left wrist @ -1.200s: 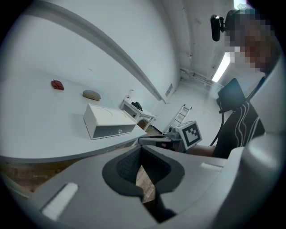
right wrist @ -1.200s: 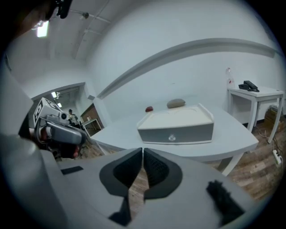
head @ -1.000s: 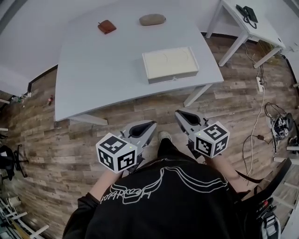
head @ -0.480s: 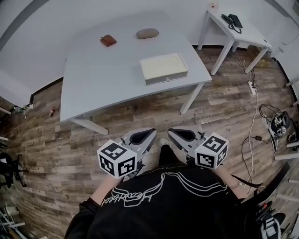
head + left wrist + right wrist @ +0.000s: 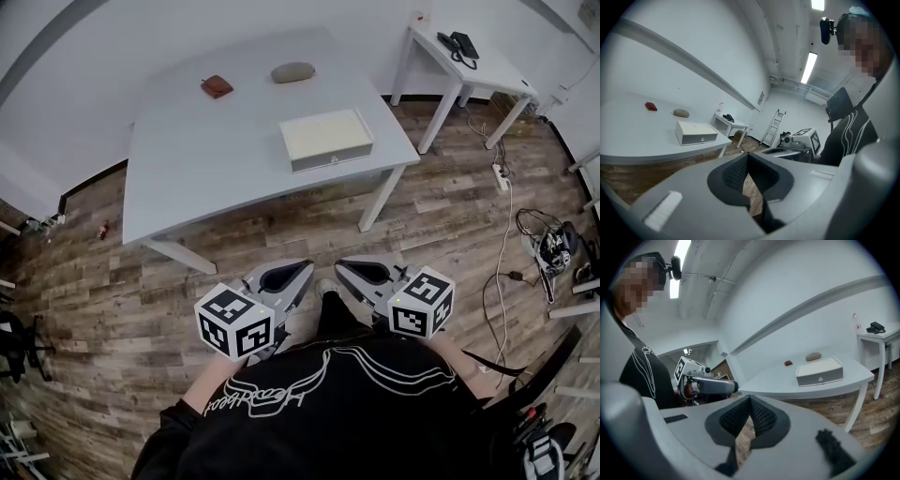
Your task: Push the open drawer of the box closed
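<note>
While both tools hang low at the person's waist, the head view shows the left gripper [image 5: 298, 273] and the right gripper [image 5: 344, 269] pointing forward over the wood floor [image 5: 281, 225]. Their tips are near each other and well apart from the table [image 5: 187, 159]. The box [image 5: 325, 139] lies on the table's near right part, close to the edge, with the drawer [image 5: 330, 161] front facing the person. A red-brown item [image 5: 217, 86] and a grey oval lump [image 5: 293, 72] lie beyond the box, apart from each other. A side table [image 5: 469, 66] at upper right carries a dark phone [image 5: 455, 43]. Cables [image 5: 553, 248] lie on the floor at right.

Left gripper view: the left gripper [image 5: 746, 155] has its jaws pressed together at the tips with nothing between them; floor shows through the gap lower down. The box [image 5: 696, 132] is far ahead on the table [image 5: 637, 145], and the drawer [image 5: 698, 138], with its round knob, looks flush with the box body. The red-brown item [image 5: 650, 106] and the lump [image 5: 681, 113] are behind it. A ladder [image 5: 773, 127] leans on the far wall. The right gripper [image 5: 771, 151] is alongside at right.

Right gripper view: the right gripper [image 5: 750, 398] also has its tips closed together and is empty. The box [image 5: 819, 372] is far off on the table [image 5: 787, 380], near its right end, with the drawer [image 5: 820, 378] knob facing this way. The lump [image 5: 813, 356] and the red-brown item [image 5: 788, 363] sit behind it. The left gripper [image 5: 731, 386] is at left.
</note>
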